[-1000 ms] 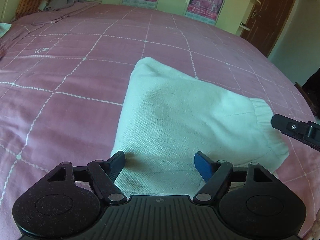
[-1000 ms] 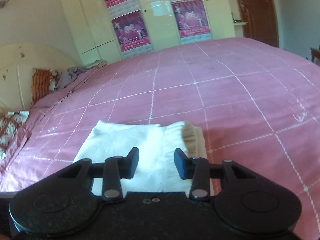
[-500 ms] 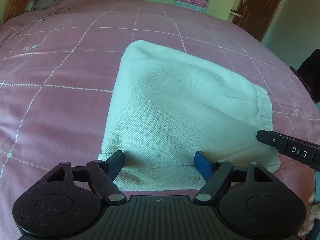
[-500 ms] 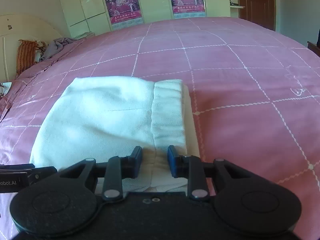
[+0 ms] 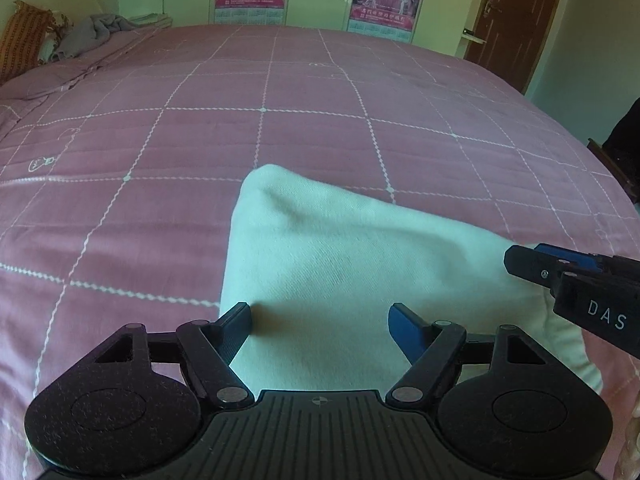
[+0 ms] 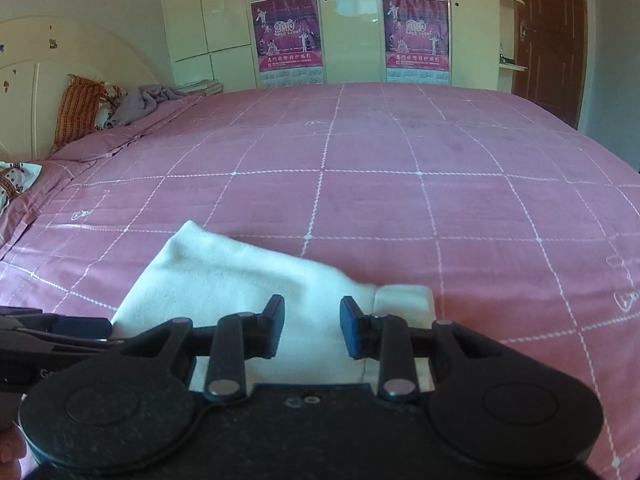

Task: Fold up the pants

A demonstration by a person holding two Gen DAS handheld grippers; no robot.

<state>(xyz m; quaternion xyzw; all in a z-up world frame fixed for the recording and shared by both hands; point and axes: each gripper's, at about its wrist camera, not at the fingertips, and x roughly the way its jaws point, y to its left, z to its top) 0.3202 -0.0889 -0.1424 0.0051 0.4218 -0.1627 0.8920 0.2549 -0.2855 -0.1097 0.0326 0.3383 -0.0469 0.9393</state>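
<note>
- The folded white pants [image 5: 360, 272] lie on the pink checked bedspread [image 5: 200, 140], at its near edge; everything else is placed from them
- Left gripper [image 5: 320, 316] hangs over the near end of the pants; its jaws stand wide apart, one finger at the pants' left edge, the blue-padded one over the cloth; whether the pads press the fabric I cannot tell
- Right gripper [image 6: 312, 328] sits over the waistband end of the pants [image 6: 240, 280]; jaws apart by a narrow gap, cloth showing between them, no clear pinch to be seen
- In the left view the right gripper [image 5: 520, 260] comes in over the right side of the pants, its jaws seen edge-on
- In the right view the left gripper [image 6: 80, 326] lies just left of the pants' near corner
- Well beyond the pants, at the far left of the bed, an orange striped pillow [image 6: 78, 108] and a grey blanket [image 6: 140, 102] are heaped
- Behind the bed, past the pants, cream wardrobe doors carry two purple calendars [image 6: 286, 36]; a brown door [image 6: 548, 32] stands to the far right
</note>
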